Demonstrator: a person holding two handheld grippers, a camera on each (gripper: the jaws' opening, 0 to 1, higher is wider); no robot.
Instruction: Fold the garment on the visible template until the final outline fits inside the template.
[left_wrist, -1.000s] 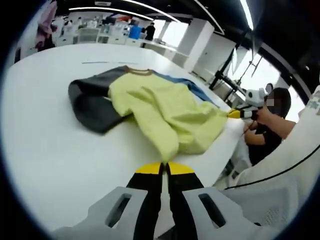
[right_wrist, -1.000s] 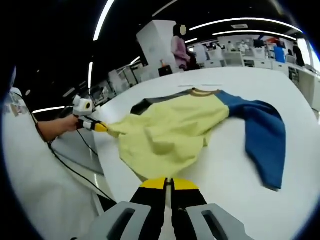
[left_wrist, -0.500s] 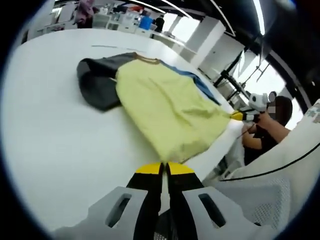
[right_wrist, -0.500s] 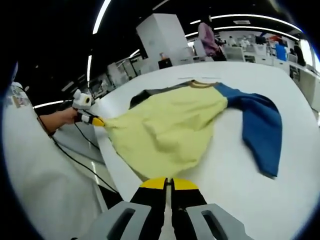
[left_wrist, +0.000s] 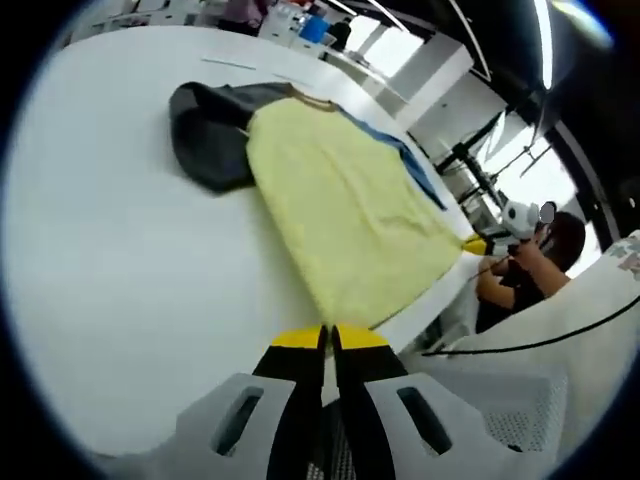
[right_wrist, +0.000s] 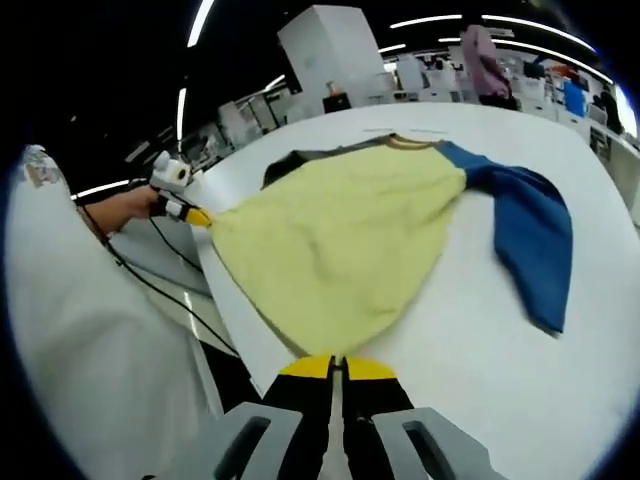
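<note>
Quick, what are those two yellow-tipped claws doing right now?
Left gripper: shut on the yellow shirt's hem corner.
Right gripper: shut on the hem's other corner.

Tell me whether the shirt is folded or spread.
Spread: the shirt lies flat on the table, hem stretched between both grippers, blue sleeve out.

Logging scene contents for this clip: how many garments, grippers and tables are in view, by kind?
Garment, yellow body, one blue and one dark grey sleeve: 1
Grippers, left gripper and right gripper: 2
White table: 1
Total: 4
</note>
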